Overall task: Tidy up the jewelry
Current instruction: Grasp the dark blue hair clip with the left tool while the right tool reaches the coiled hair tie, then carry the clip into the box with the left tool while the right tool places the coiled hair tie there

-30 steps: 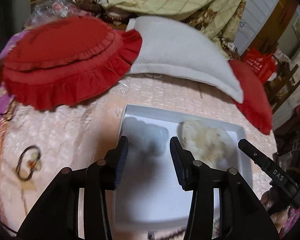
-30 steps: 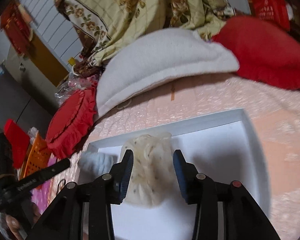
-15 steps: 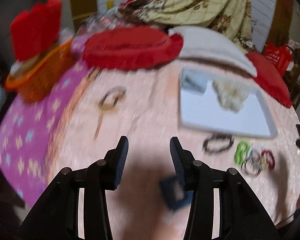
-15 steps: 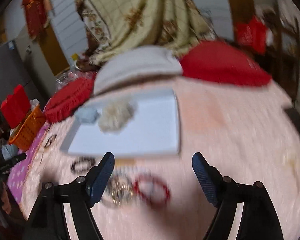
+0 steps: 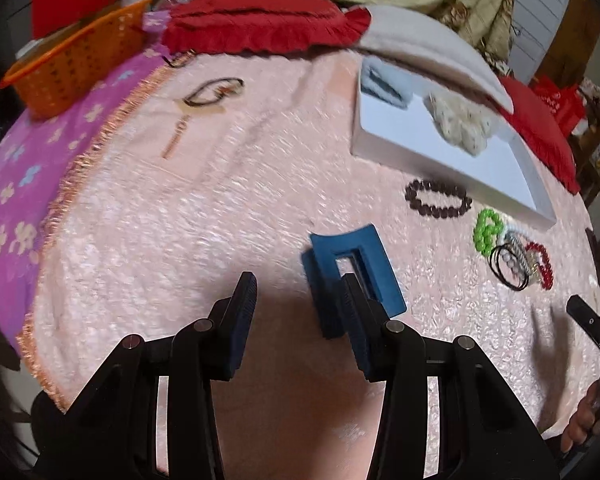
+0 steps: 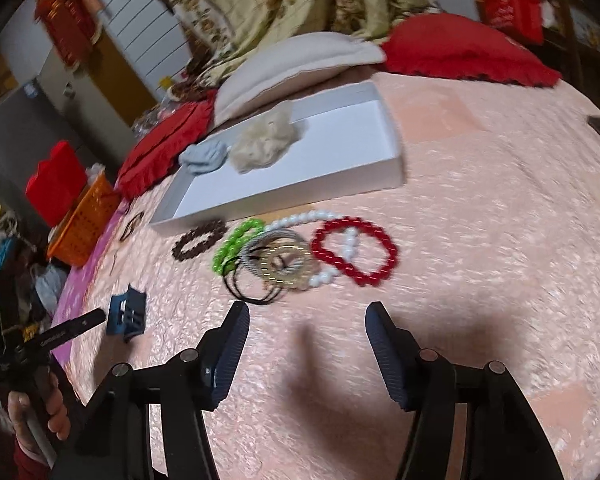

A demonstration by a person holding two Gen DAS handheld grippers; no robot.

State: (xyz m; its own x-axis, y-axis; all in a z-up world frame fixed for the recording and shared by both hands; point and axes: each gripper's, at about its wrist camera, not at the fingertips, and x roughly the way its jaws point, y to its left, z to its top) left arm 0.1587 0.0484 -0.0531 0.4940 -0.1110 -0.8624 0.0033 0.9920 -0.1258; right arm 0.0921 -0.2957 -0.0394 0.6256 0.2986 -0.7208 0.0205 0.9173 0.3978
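While both tools hung over the pink bedspread, the left hand-held gripper had its jaws parted with nothing between them; its right finger overlapped the blue hair claw lying on the bed, though I could not tell whether they touched. The right hand-held gripper was spread wide and held nothing, poised just short of the jewelry heap. That heap lay on the bedspread just beside the near wall of the white tray: a dark brown bead bracelet, a green bead bracelet, black hair ties, a coiled gold and silver bangle, a white pearl strand and a red bead bracelet, several overlapping. Inside the tray, at its far end, sat 2 scrunchies side by side, a pale blue one and a cream one. An orange basket stood at the bed's edge, near a red frilled cushion.
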